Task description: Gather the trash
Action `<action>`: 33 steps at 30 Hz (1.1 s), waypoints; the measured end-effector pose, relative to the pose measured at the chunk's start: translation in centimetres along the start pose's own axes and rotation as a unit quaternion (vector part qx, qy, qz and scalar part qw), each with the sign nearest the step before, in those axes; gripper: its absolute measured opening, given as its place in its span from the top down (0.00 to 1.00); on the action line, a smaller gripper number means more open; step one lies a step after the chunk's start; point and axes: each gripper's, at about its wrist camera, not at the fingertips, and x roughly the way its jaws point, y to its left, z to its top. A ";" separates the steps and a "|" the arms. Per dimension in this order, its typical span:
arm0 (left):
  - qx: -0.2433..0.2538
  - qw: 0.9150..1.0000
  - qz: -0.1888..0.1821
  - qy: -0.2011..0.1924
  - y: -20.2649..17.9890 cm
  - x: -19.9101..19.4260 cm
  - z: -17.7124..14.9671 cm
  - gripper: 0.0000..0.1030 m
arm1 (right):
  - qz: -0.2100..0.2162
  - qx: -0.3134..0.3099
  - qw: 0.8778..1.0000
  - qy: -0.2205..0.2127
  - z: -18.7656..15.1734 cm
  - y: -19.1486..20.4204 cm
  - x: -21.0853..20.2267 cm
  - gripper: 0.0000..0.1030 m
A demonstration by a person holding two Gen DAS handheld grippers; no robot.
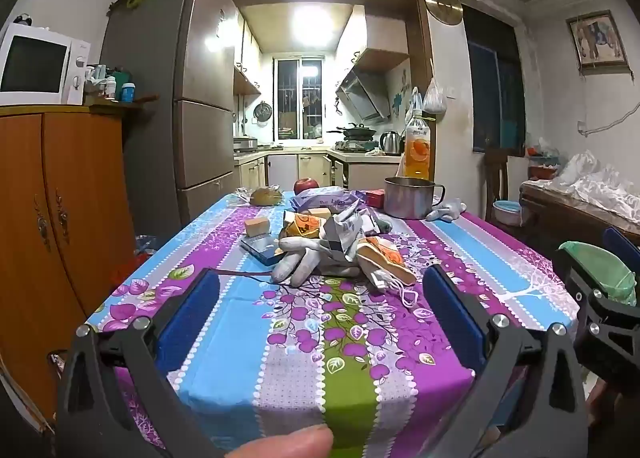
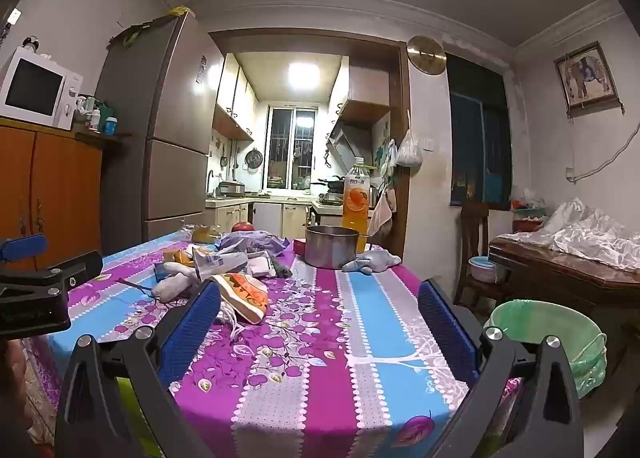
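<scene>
A heap of litter lies mid-table: an orange-printed wrapper [image 1: 386, 258] [image 2: 244, 292], a crumpled white packet [image 1: 346, 232] [image 2: 218, 260], a face mask with ear loops [image 1: 394, 286], a purple bag [image 1: 324, 198] [image 2: 250, 240] and a grey glove [image 1: 304, 262] [image 2: 176, 284]. A bin with a green liner [image 2: 548, 328] [image 1: 604, 268] stands right of the table. My left gripper [image 1: 320, 314] is open and empty, short of the heap. My right gripper [image 2: 320, 322] is open and empty over the table's near right part.
The flowered tablecloth [image 1: 344, 342] covers the table. A steel mug [image 1: 410, 198] [image 2: 331, 252], an orange drink bottle [image 1: 418, 146] [image 2: 356, 198], an apple [image 1: 306, 185], yellow blocks [image 1: 256, 226] and a blue box [image 1: 262, 248] stand there. A wooden cabinet [image 1: 60, 218] stands left.
</scene>
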 end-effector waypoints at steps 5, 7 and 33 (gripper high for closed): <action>-0.003 1.000 -0.001 0.003 -0.1 -0.2 -0.3 0.05 | 0.000 0.000 1.000 -0.001 -0.1 0.0 0.0 0.05; -0.003 1.000 -0.002 0.003 -0.2 -0.3 -0.3 0.05 | 0.001 -0.001 1.000 -0.001 -0.1 0.0 -0.1 0.05; -0.004 1.000 0.000 0.011 0.0 1.0 -0.6 0.05 | 0.008 -0.004 1.000 0.011 -0.8 0.4 0.7 0.05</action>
